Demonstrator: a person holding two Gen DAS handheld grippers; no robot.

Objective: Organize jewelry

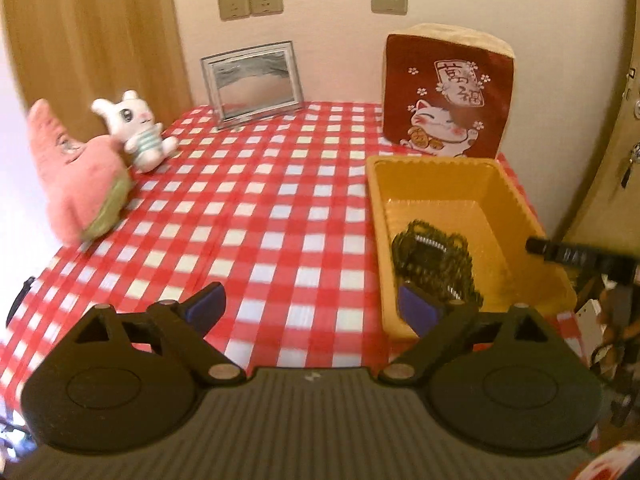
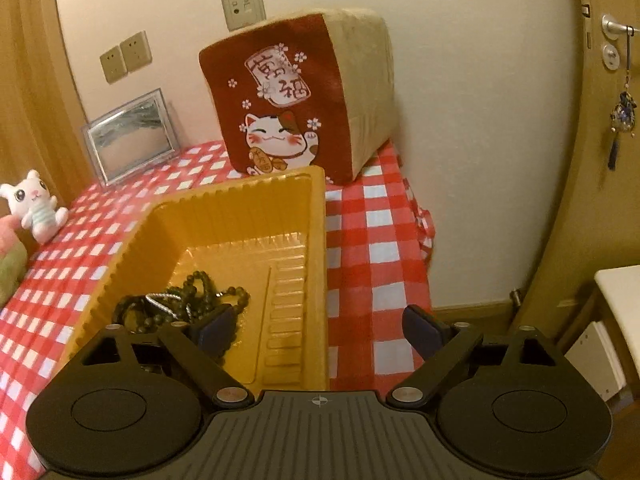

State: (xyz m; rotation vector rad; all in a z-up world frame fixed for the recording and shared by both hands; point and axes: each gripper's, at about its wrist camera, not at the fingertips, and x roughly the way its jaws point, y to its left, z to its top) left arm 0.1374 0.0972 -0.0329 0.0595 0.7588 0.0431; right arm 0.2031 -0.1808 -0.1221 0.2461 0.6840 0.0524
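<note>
The left gripper (image 1: 310, 312) stood with its two blue-padded fingers (image 1: 206, 306) wide apart and nothing between them; only the red-and-white checked tablecloth (image 1: 256, 208) lay below the gap. Its right finger overlapped the near left corner of the rectangular yellow plastic tray (image 1: 520, 208), which sat ahead and to the right of the fingers. Whether that finger touched the tray wall could not be determined.

Inside the tray, just beyond that right finger, lay the tangled pile of dark beaded jewelry (image 1: 434, 262) with a silvery piece among the strands. A black part of the other tool projected over the tray's right rim.

The right gripper (image 2: 320, 330) likewise had its fingers (image 2: 420, 328) spread wide, holding nothing. The tray's right wall (image 2: 320, 280) ran up through the gap between them. The left finger stood inside the tray, directly against or over the bead pile (image 2: 188, 296); contact could not be confirmed. The right finger stood outside the tray, over the tablecloth.

Far ahead of both pairs of fingers stood a dark red and beige block-shaped cushion printed with a beckoning cat (image 2: 288, 104), close behind the tray, and a silver-framed picture (image 1: 252, 80) leaning at the wall. To the far left of the fingers sat a small white plush rabbit (image 1: 136, 132) beside a pink plush star figure (image 1: 76, 176).
</note>
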